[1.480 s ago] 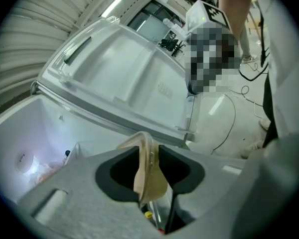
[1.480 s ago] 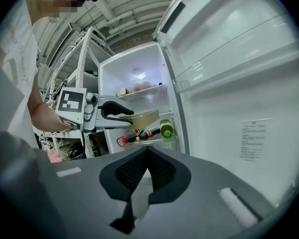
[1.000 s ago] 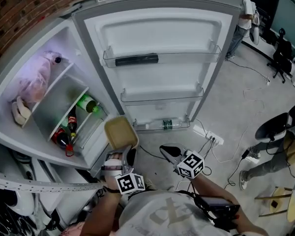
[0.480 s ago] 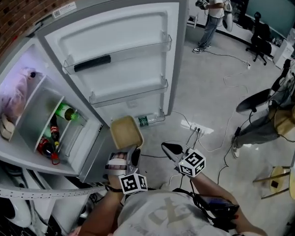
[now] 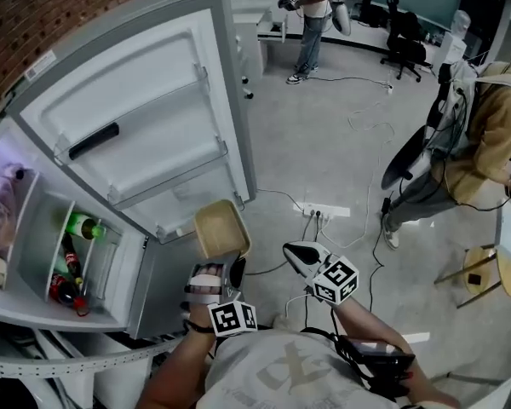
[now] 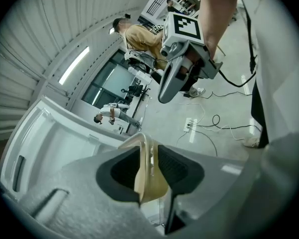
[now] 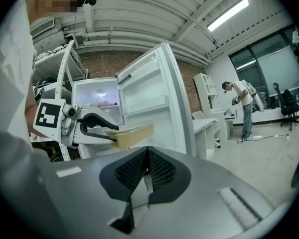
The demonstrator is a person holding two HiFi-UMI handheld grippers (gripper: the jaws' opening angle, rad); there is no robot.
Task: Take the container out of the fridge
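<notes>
**Fridge** [image 5: 166, 284]: open and lit. Over the last second it has slid toward the view's left edge as the person turned away from it. Bottles [image 5: 68, 271] remain on its shelf.

**Door** [image 5: 145, 118]: swung wide, as before.

**Container** [image 5: 221, 228]: tan and shallow. A second ago it was just in front of the fridge's shelves. Now it is clear of the fridge, over the floor by the door's lower corner.

**Left gripper** [image 5: 224, 267]: jaws pinching the container's rim.

**Right gripper** [image 5: 296, 252]: jaws pressed together with nothing between them. It sits beside the left gripper, farther from the fridge.

**Status:** removal looks done. Carrying off and setting down likely remain, and the door is still open.
</notes>
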